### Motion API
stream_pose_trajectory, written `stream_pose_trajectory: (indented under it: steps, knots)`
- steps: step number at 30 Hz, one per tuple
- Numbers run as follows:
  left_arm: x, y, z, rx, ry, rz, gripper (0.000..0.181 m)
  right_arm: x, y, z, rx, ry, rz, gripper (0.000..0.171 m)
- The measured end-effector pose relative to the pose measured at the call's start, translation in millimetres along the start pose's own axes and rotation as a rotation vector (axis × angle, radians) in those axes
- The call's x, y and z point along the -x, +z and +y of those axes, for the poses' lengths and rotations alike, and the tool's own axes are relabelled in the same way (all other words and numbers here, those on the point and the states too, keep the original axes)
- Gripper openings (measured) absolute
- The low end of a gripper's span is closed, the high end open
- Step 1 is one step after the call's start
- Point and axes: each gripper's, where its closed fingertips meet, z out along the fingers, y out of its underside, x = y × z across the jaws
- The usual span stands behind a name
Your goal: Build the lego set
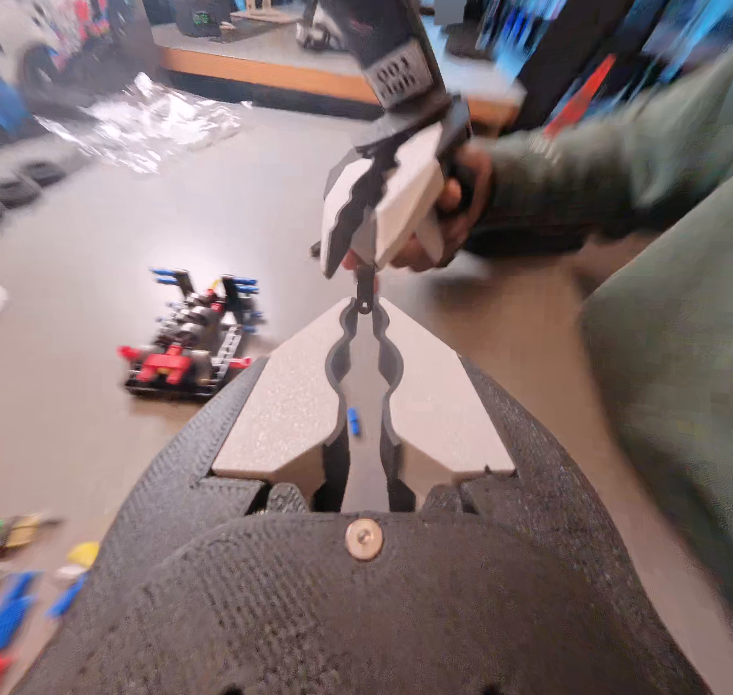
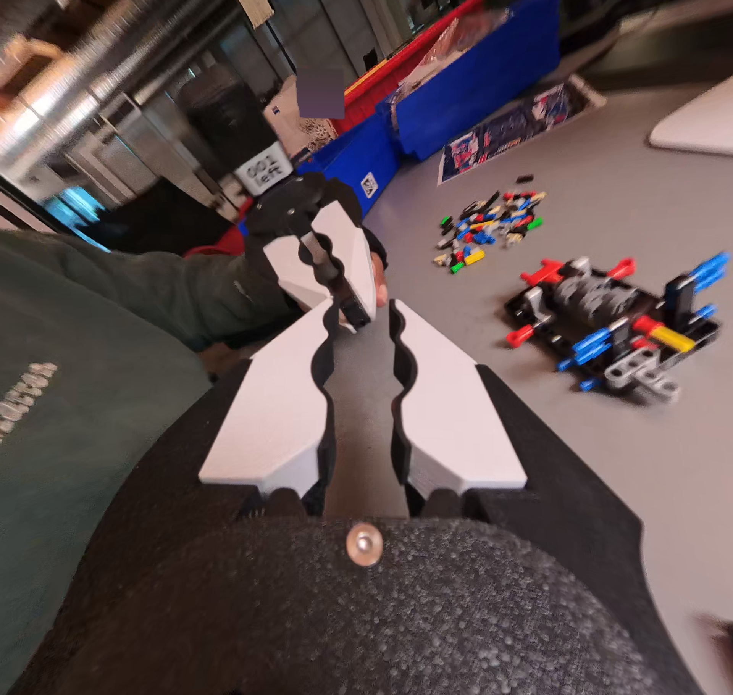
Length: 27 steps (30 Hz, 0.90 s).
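Observation:
My left gripper (image 1: 365, 306) is shut on a small black lego piece (image 1: 365, 289) pinched at its fingertips, held above the grey table. My right gripper (image 1: 357, 265) comes down from above to the piece's other end, with a hand on it. In the right wrist view my right gripper (image 2: 361, 305) is open, and its fingertips stand either side of the black piece (image 2: 356, 316) held by the left gripper (image 2: 345, 295). The part-built black lego chassis (image 1: 190, 343) with red and blue pins lies on the table, also in the right wrist view (image 2: 611, 319).
A pile of loose coloured pieces (image 2: 488, 228) lies beyond the chassis, and some more at lower left (image 1: 23, 596). A blue pin (image 1: 353, 420) lies under my left gripper. A clear plastic bag (image 1: 150, 128), blue boxes (image 2: 456, 97) and a booklet (image 2: 511, 136) sit at the back.

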Motion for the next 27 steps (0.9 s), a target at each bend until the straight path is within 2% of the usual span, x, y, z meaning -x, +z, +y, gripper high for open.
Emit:
stream_pose_trajectory:
  steps: [3,6,9,16,19,27]
  knots:
    - [-1.1,-1.7,-3.1,-0.059,-0.197,0.103,0.005,3.9,-2.6,0.2,0.016,-0.264,0.057,0.024]
    - [-5.7,0.2,-2.7,-0.063,-0.227,0.139,0.005,12.8,1.4,1.0,0.008,-0.273,0.022,0.022]
    - [-8.7,2.5,-1.3,-0.051,-0.211,0.137,0.005,11.3,3.4,3.0,0.016,-0.245,0.007,0.007]
    - [1.5,0.4,5.5,-0.005,-0.166,0.081,0.007,3.6,3.8,7.1,0.061,-0.220,0.029,0.006]
    - [6.6,-2.1,12.5,0.034,-0.126,0.054,0.013,-3.7,5.5,17.3,0.121,-0.213,0.050,0.006]
    - [3.7,10.2,46.9,0.240,0.016,0.013,0.012,-18.3,15.6,49.9,0.326,-0.472,0.170,0.006]
